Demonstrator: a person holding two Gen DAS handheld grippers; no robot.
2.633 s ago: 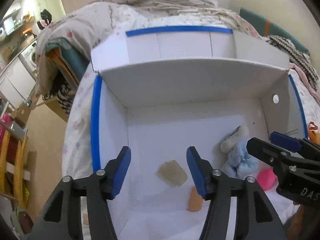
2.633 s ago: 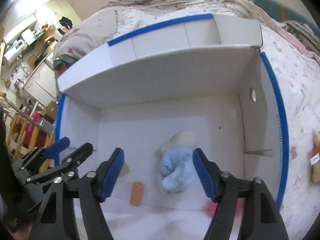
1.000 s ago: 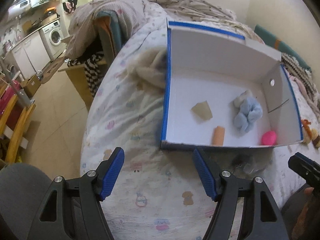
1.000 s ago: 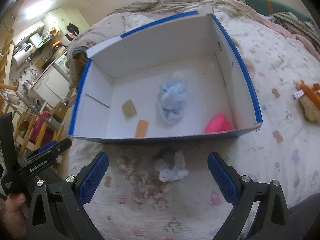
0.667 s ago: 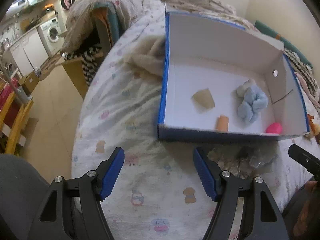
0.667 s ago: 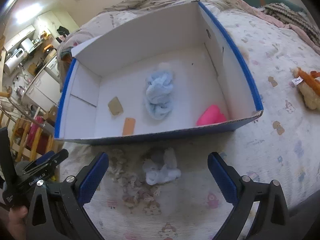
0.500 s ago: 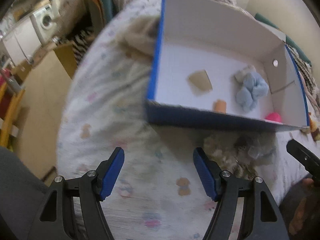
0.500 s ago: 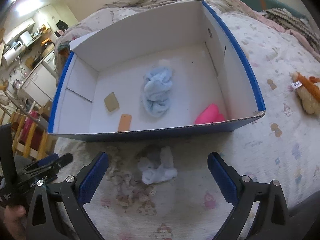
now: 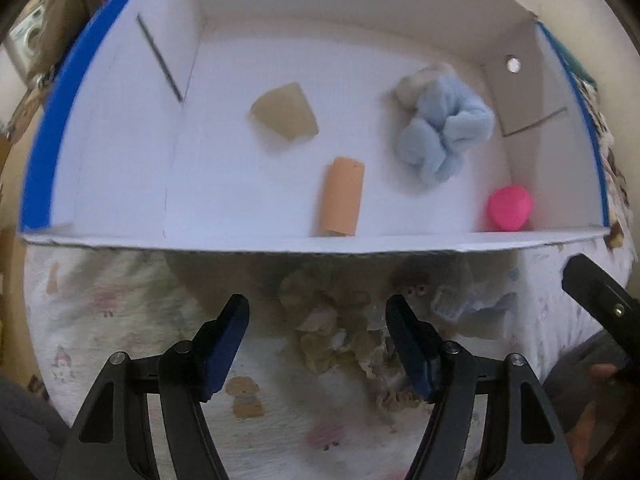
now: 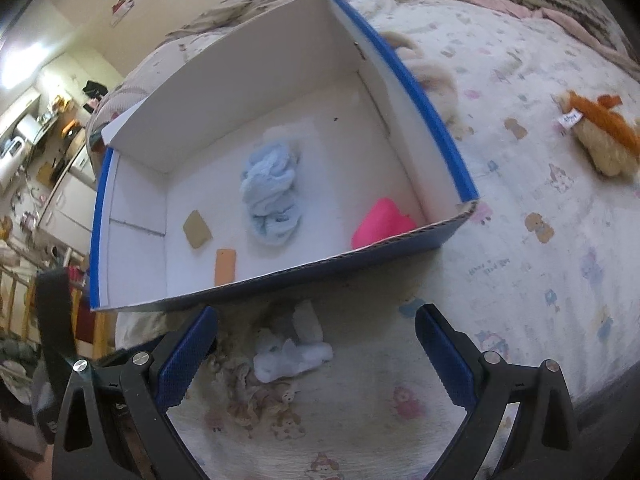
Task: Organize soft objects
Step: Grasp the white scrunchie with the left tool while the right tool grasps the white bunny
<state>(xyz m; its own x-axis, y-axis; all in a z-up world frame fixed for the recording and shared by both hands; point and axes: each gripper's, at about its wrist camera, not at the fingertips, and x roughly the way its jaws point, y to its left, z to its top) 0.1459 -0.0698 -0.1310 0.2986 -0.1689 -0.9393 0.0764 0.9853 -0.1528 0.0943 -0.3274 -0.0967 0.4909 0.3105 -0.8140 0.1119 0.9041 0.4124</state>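
Blue-edged and white inside, the box on the bed already holds a blue cloth, a pink lump, a tan pad and an orange roll. At six o'clock from its near wall lie a beige printed cloth and a pale blue cloth. Both the left gripper and right gripper stand released, empty. Best to lower the left straight over the beige heap, pinch deep into its folds, then lift clear of the wall.
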